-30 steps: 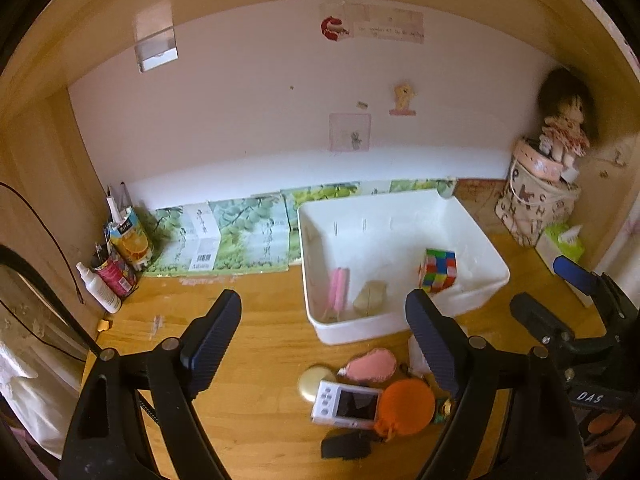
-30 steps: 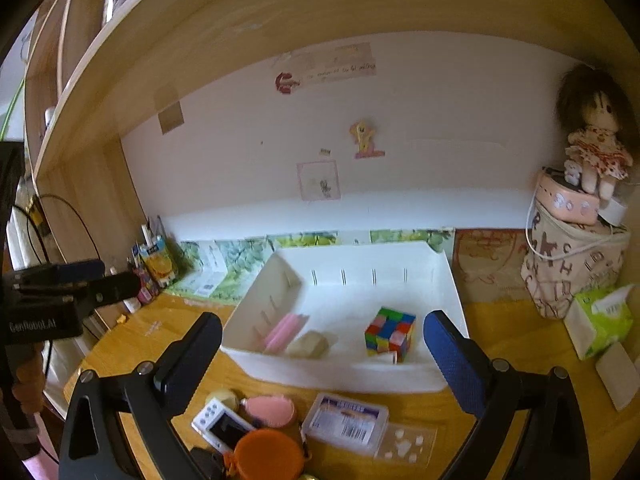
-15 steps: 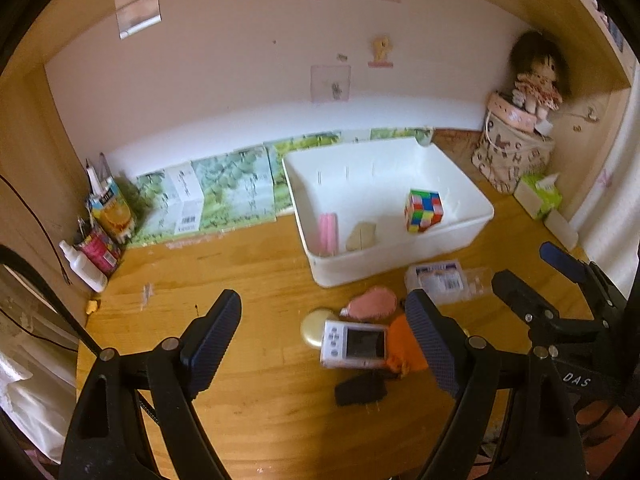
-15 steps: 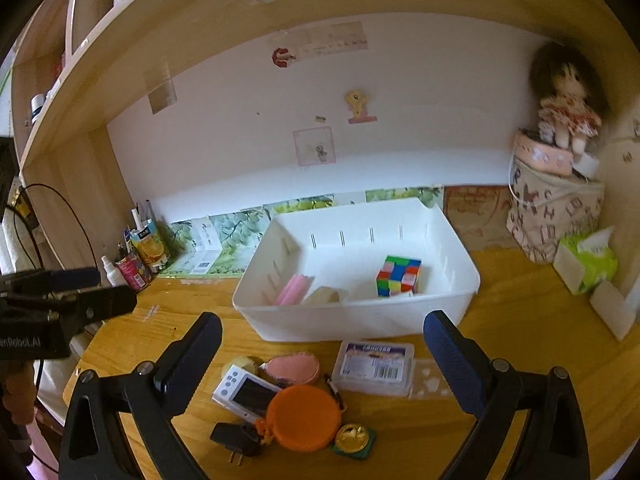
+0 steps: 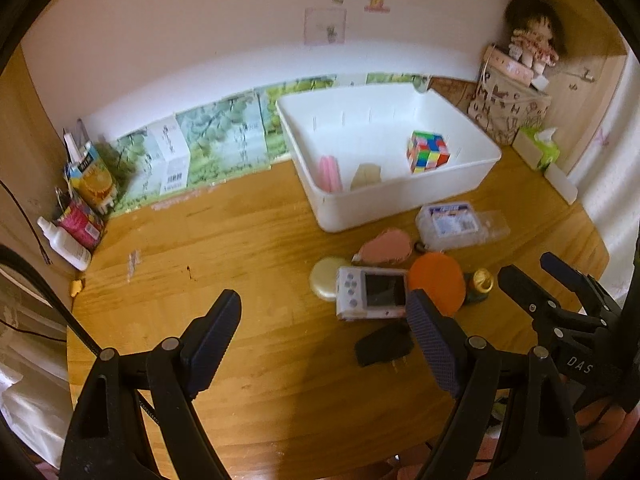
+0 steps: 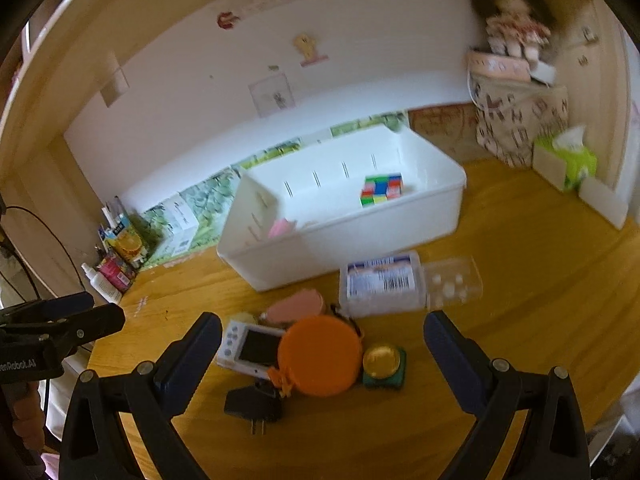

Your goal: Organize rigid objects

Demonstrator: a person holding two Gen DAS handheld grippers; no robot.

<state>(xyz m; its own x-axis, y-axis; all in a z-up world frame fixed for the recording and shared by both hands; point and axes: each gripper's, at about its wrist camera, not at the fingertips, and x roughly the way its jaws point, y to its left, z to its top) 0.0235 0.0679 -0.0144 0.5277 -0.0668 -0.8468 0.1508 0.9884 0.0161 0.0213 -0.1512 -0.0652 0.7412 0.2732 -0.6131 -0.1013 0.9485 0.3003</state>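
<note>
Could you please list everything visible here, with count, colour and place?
bin: 1, white, back of desk
cube: 1, multicolour, in bin
pink block: 1, in bin, left
beige block: 1, in bin, beside pink
clear box: 1, labelled, before bin
pink case: 1, before bin
cream disc: 1, left of camera
camera: 1, white, desk centre
orange pouch: 1, right of camera
gold tin: 1, right of pouch
plug: 1, black, nearest
doll: 1, on bag, right
tissues: 1, green box, right
left gripper: open, empty
right gripper: open, empty
</note>
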